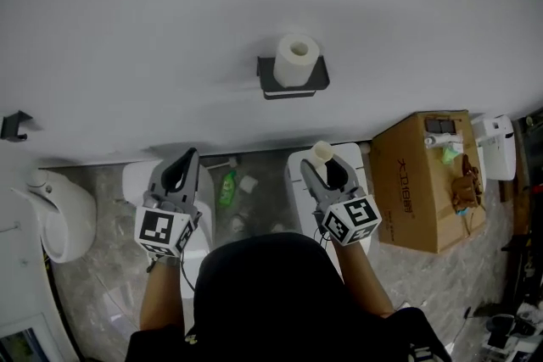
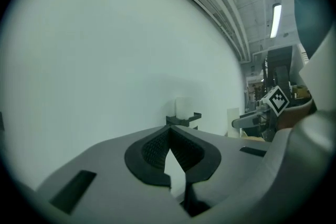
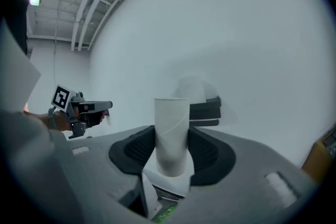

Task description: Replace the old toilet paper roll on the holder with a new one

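Observation:
A black wall holder [image 1: 293,85] carries a full white toilet paper roll [image 1: 296,59] standing upright. My right gripper [image 1: 322,168] is below it, shut on an empty cardboard tube [image 1: 321,153]; in the right gripper view the tube [image 3: 171,134] stands upright between the pads, with the holder [image 3: 206,111] and the roll [image 3: 191,89] behind it. My left gripper [image 1: 188,157] is off to the left and below the holder. Its jaws [image 2: 169,134] are shut with nothing in them, and the roll [image 2: 182,107] shows ahead on the wall.
A cardboard box [image 1: 428,178] stands on the floor at the right, with a white device [image 1: 498,146] beyond it. Between my grippers is a bin [image 1: 242,199] holding a green bottle and scraps. A white fixture [image 1: 64,212] sits at the left, with a black hook [image 1: 15,125] above it.

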Action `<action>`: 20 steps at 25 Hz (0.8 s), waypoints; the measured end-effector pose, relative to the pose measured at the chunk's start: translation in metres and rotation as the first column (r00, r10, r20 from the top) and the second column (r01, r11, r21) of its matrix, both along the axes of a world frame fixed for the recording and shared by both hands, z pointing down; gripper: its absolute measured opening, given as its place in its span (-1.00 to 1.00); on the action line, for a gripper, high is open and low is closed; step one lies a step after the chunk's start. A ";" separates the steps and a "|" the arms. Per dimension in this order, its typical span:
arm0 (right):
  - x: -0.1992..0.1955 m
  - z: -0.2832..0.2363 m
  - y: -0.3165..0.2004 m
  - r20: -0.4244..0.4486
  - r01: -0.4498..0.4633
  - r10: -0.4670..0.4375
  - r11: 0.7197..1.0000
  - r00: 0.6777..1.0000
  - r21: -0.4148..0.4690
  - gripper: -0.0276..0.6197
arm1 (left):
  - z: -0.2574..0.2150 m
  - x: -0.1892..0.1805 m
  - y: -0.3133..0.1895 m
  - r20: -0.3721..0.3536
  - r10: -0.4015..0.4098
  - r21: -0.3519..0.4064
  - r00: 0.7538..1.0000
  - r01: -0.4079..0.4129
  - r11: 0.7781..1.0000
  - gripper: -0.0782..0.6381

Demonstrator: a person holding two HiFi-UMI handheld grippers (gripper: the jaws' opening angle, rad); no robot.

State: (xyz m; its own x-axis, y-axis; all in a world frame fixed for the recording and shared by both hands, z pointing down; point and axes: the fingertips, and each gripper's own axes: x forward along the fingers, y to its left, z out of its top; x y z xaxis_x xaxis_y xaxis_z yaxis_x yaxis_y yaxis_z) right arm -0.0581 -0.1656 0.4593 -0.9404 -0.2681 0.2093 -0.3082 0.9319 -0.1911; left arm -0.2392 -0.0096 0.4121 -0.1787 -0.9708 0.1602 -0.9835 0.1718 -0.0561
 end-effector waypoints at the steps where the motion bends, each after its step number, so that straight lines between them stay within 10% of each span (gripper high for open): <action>1: -0.006 0.001 0.004 -0.001 0.022 -0.022 1.000 1.000 -0.001 -0.33 | 0.004 0.001 0.007 -0.007 -0.020 -0.005 1.000 0.020 1.000 -0.75; 9: -0.047 0.003 0.039 0.005 0.151 -0.151 0.988 0.989 -0.007 -0.33 | 0.034 -0.005 0.058 -0.145 -0.188 -0.029 0.971 0.186 0.982 -0.75; 20: -0.074 0.010 0.070 -0.012 0.240 -0.240 0.971 0.971 -0.004 -0.33 | 0.061 -0.005 0.080 -0.155 -0.203 -0.094 0.967 0.191 0.977 -0.75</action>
